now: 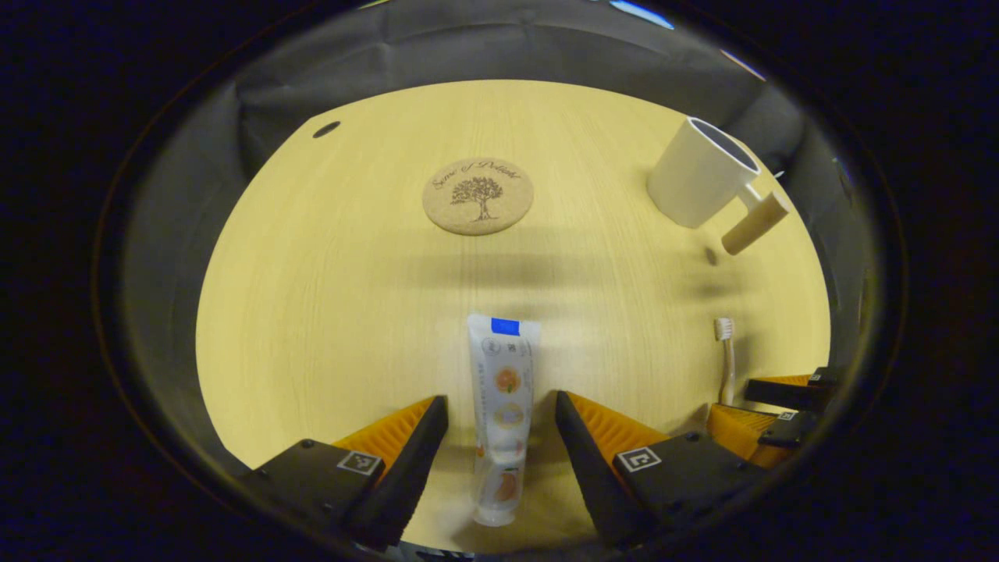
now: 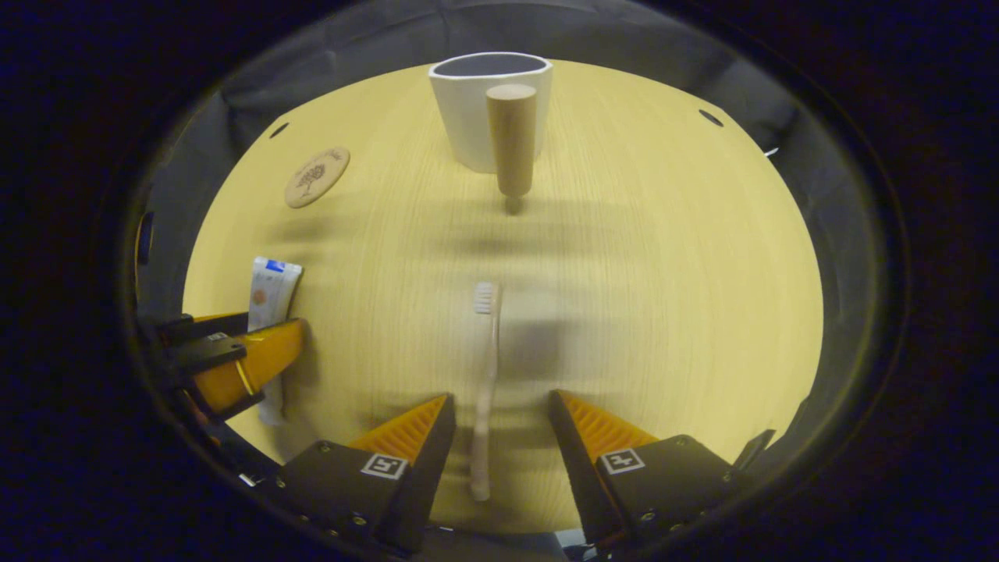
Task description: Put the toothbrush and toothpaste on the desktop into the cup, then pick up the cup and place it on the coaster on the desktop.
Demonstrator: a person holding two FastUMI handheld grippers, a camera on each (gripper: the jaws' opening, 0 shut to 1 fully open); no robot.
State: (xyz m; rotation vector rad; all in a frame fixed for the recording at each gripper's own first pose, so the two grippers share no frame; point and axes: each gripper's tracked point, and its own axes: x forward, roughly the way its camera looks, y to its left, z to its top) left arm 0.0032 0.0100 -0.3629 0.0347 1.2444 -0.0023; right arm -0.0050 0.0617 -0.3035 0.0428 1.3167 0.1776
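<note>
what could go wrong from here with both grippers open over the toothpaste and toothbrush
1. The toothbrush is thin and lies flat on the desktop; the right gripper, open astride it, may close above it or flick it away.
2. The toothpaste tube is soft; the left gripper could squash it or let it slip.
3. The cup looks narrow, so either item might knock it.

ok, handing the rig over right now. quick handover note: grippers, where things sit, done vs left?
Left gripper: open, fingers either side of the toothpaste, which lies flat on the desktop.
Right gripper: open, straddling the toothbrush, also flat on the desktop.
Cup: upright at the far side, empty as far as can be seen, wooden handle facing the right gripper.
Coaster: bare.
Done: nothing yet.
Left: grasp both items, put them in the cup, set the cup on the coaster.
</note>
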